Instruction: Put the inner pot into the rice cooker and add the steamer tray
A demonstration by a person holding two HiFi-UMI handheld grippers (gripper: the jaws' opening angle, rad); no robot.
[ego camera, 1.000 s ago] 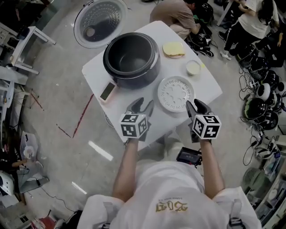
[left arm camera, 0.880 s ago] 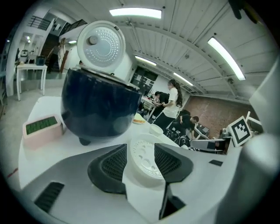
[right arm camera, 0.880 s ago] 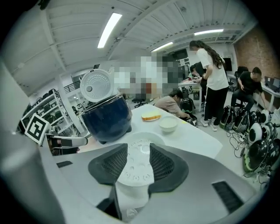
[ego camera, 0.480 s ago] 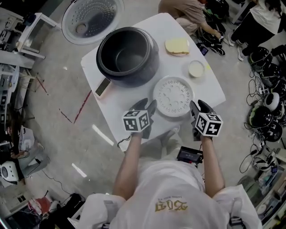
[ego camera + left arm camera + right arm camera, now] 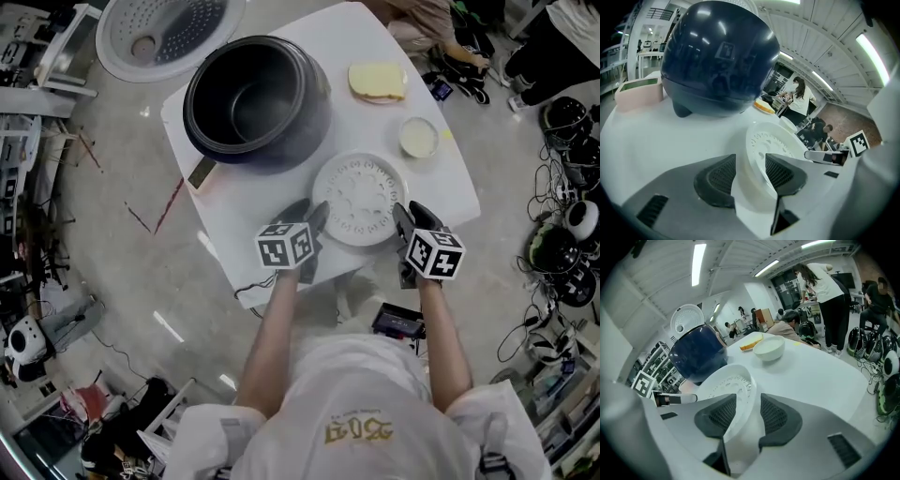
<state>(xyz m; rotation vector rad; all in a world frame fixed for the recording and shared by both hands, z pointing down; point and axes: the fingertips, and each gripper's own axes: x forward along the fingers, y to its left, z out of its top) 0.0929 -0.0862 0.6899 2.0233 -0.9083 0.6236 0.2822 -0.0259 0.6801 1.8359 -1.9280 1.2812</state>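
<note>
Steamer tray (image 5: pixel 359 200) rim partly behind left gripper (image 5: pixel 311 210), right gripper (image 5: pixel 410 213)

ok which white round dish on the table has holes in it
The steamer tray, the larger flat disc next to the rice cooker, its face dotted with holes. The small bowl beyond it is plain.

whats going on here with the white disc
A person works a gripper in each hand. The left gripper and right gripper each straddle the rim of the white steamer tray on the table, jaws apart, not clamped; the right jaws have just closed slightly. The rice cooker stands open beyond it.
</note>
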